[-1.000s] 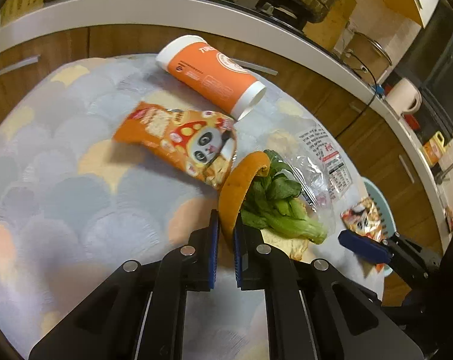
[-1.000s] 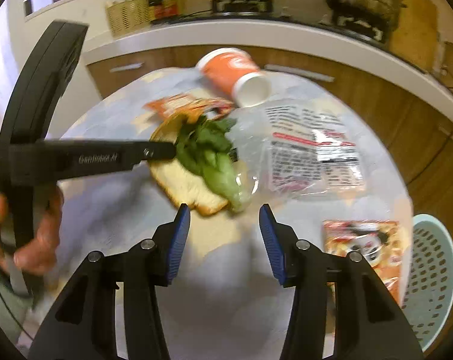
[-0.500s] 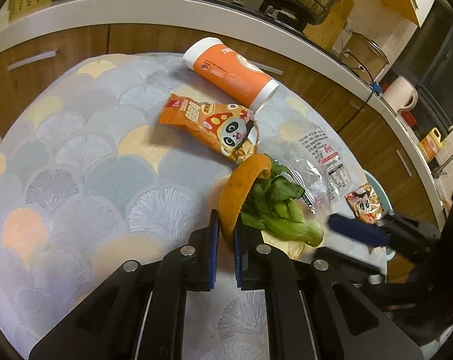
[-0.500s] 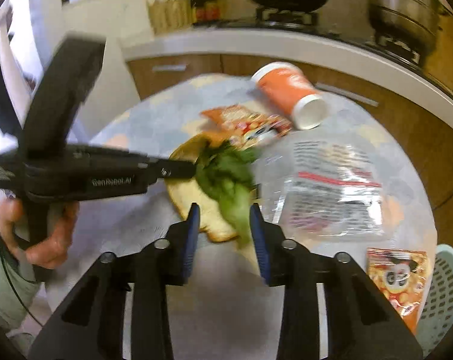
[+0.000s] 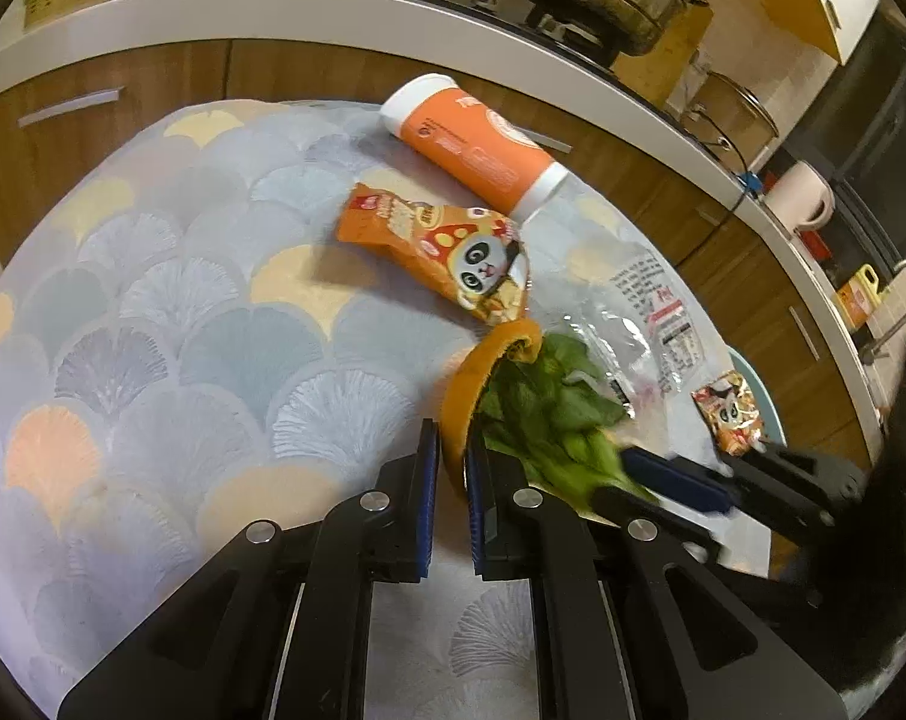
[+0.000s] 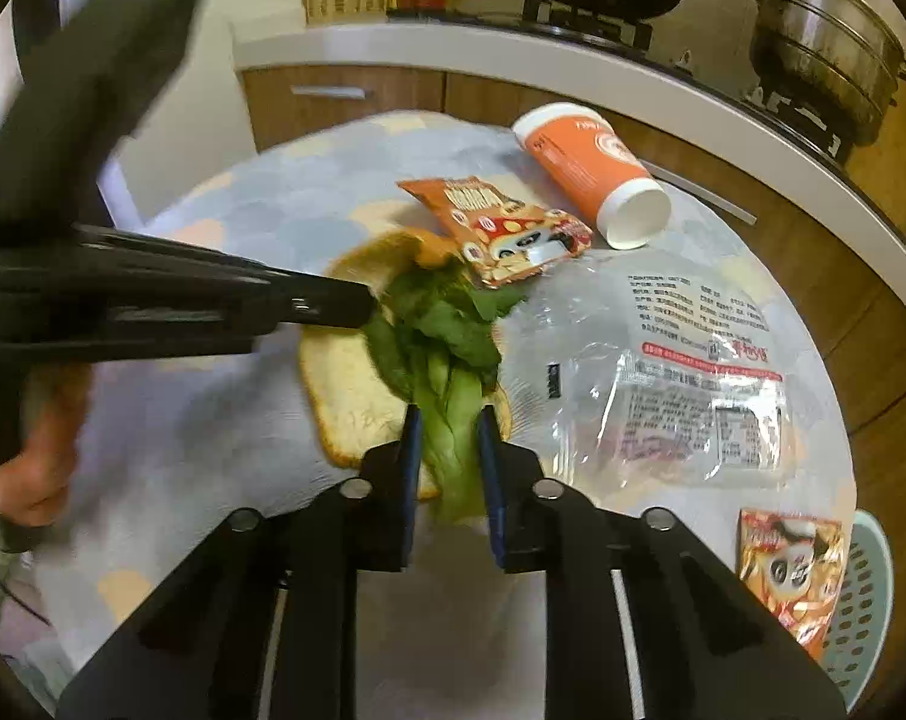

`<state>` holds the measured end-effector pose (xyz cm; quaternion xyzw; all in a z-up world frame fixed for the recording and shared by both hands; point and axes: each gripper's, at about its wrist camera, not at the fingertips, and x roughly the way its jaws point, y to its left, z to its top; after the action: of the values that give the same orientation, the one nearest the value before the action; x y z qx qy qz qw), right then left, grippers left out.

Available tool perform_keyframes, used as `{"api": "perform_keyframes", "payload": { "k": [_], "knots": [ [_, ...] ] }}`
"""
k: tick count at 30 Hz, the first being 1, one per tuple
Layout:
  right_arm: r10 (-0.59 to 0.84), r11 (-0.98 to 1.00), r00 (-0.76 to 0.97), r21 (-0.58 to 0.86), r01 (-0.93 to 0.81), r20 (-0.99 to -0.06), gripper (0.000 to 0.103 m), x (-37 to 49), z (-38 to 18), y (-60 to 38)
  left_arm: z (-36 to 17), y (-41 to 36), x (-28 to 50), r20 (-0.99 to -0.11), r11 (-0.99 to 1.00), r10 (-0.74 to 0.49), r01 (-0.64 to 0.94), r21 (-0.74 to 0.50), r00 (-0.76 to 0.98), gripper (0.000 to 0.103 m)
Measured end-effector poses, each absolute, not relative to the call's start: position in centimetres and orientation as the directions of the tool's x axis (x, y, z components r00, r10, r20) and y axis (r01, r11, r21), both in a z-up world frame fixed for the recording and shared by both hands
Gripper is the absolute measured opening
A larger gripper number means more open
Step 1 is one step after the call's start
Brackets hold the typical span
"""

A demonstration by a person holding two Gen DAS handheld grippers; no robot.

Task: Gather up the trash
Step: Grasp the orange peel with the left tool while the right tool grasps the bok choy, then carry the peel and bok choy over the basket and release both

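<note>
My left gripper (image 5: 451, 468) is shut on the edge of a bread slice (image 5: 489, 366), tilting it up off the table; the slice also shows in the right wrist view (image 6: 345, 390). Green leafy vegetable (image 6: 447, 354) lies on the slice. My right gripper (image 6: 447, 438) is closed around the stem end of the greens (image 5: 549, 420). An orange panda snack wrapper (image 5: 447, 252), an orange paper cup (image 5: 477, 144) on its side, a clear plastic bag (image 6: 681, 378) and a second panda wrapper (image 6: 789, 570) lie on the round table.
A pale green perforated basket (image 6: 861, 600) sits beyond the table's right edge. The table (image 5: 153, 330) has a scallop-patterned cloth. A kitchen counter with a steel pot (image 6: 825, 48) and a wok curves behind.
My right gripper has moved in from open and apart to closed around the greens' stem. My left gripper has kept its hold on the bread slice and pulled back a little.
</note>
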<state>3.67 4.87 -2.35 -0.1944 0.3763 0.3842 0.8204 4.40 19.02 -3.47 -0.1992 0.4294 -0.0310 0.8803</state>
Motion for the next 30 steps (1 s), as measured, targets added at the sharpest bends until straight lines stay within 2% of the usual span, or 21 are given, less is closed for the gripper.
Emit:
{"api": "perform_keyframes", "payload": {
  "k": [5,7,8,9,11,14,17,18,20,22,23,24,25,26,30],
  "knots": [
    [0.581,0.647,0.395,0.110,-0.754,-0.711,0.014,2.1,0.1,1.0,-3.5,18.6,3.7,-0.753,0.935,-0.199,-0.109,-0.338,0.628,0.008],
    [0.601,0.650,0.390,0.143,-0.746,-0.698,0.014,1.2,0.8,-0.7,-3.5,18.2,3.5,-0.756,0.943,-0.183,-0.105,-0.316,0.628,0.019],
    [0.596,0.662,0.402,0.141,-0.736,-0.695,0.014,0.5,0.9,-1.7,-3.5,18.0,3.5,-0.757,0.945,-0.181,-0.103,-0.311,0.628,0.034],
    [0.584,0.675,0.416,0.131,-0.726,-0.697,0.014,0.0,0.8,-2.5,-3.5,17.8,3.5,-0.756,0.947,-0.177,-0.102,-0.306,0.630,0.044],
    [0.537,0.716,0.457,0.096,-0.692,-0.709,0.014,-1.1,0.2,-4.3,-4.0,17.5,4.1,-0.771,0.948,-0.159,-0.123,-0.294,0.616,0.050],
    [0.461,0.772,0.507,0.047,-0.634,-0.729,0.014,-1.4,-1.1,-6.3,-4.0,17.4,4.7,-0.767,0.938,-0.149,-0.155,-0.309,0.624,0.051],
    [0.440,0.803,0.499,0.079,-0.591,-0.746,0.014,-0.6,-2.4,-7.4,-3.9,16.2,5.2,-0.772,0.949,-0.122,-0.154,-0.274,0.624,0.048],
    [0.433,0.811,0.496,0.085,-0.579,-0.753,0.014,-0.5,-3.0,-7.4,-4.0,15.5,5.3,-0.774,0.957,-0.110,-0.142,-0.251,0.623,0.042],
    [0.425,0.815,0.495,0.083,-0.574,-0.758,0.016,-0.7,-3.6,-7.2,-4.0,14.7,5.0,-0.779,0.964,-0.072,-0.157,-0.214,0.623,0.037],
    [0.425,0.816,0.504,0.078,-0.572,-0.752,0.024,-1.1,-3.6,-7.2,-4.0,14.3,4.6,-0.777,0.964,-0.035,-0.184,-0.192,0.628,0.030],
    [0.432,0.814,0.503,0.084,-0.574,-0.748,0.027,-1.2,-3.6,-7.2,-4.0,14.2,4.4,-0.774,0.963,-0.034,-0.187,-0.195,0.632,0.017],
    [0.436,0.814,0.504,0.088,-0.575,-0.746,0.036,-1.0,-3.7,-7.2,-4.0,14.1,4.1,-0.773,0.961,-0.044,-0.184,-0.205,0.633,0.008],
    [0.438,0.813,0.501,0.091,-0.575,-0.746,0.051,-0.8,-3.8,-7.2,-4.1,14.0,3.7,-0.767,0.957,-0.064,-0.179,-0.229,0.638,0.008],
    [0.438,0.814,0.501,0.092,-0.574,-0.747,0.054,-0.7,-3.9,-7.2,-4.0,13.8,3.4,-0.762,0.956,-0.062,-0.181,-0.231,0.644,0.006],
    [0.407,0.832,0.527,0.063,-0.552,-0.746,0.053,-0.1,-4.6,-7.0,-3.2,12.9,1.7,-0.737,0.962,-0.069,-0.152,-0.228,0.673,0.004]
  ]
}}
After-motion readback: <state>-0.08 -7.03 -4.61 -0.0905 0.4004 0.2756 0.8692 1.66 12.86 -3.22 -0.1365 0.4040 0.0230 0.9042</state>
